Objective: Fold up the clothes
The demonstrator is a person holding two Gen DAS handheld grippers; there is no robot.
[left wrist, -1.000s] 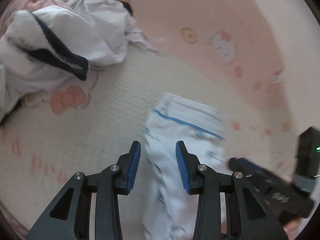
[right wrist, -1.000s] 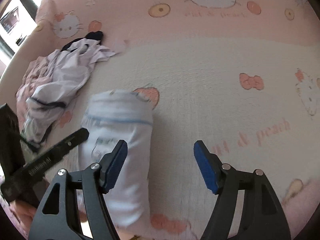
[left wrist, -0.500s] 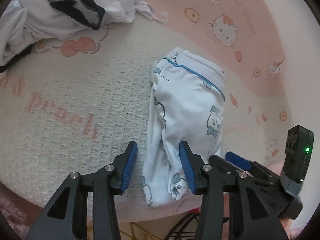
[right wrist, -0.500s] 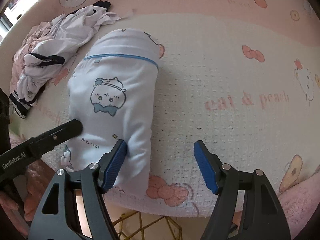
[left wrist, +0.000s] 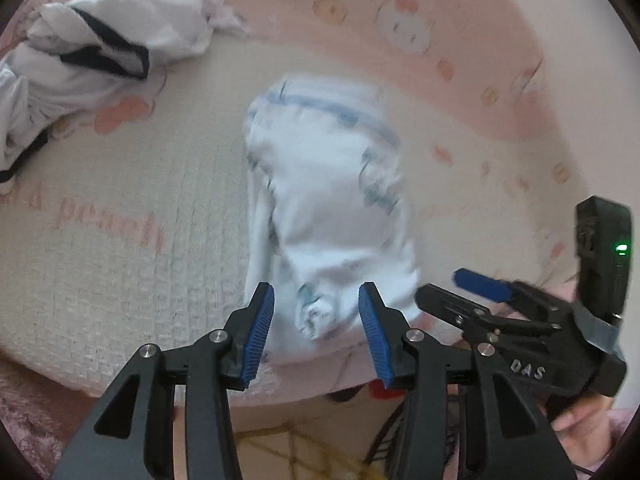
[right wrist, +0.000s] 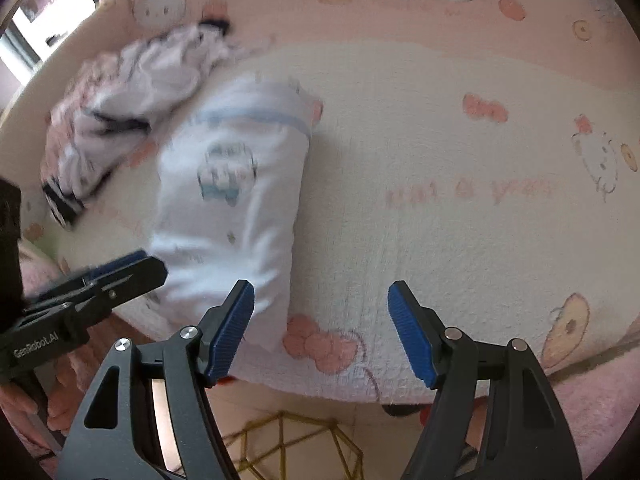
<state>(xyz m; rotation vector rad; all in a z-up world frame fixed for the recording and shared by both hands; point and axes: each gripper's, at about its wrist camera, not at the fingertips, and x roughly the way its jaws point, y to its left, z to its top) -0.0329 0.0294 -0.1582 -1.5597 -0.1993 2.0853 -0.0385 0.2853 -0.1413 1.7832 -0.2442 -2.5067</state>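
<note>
Since the folded garment [left wrist: 328,208] lies on the blanket [right wrist: 460,208] near its front edge, beside the pile [left wrist: 92,52], and my left gripper [left wrist: 316,320] and right gripper [right wrist: 320,320] gape wide and empty, I could nudge it off.

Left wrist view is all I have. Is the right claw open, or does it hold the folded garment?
Observer: The right claw is open and holds nothing. One finger is at the near corner of the folded garment, the other over the mat.
Operator: What lies to the right of the garment?
Observer: Only mat, with pink lettering and a cat-face print. I see no clothes there.
</note>
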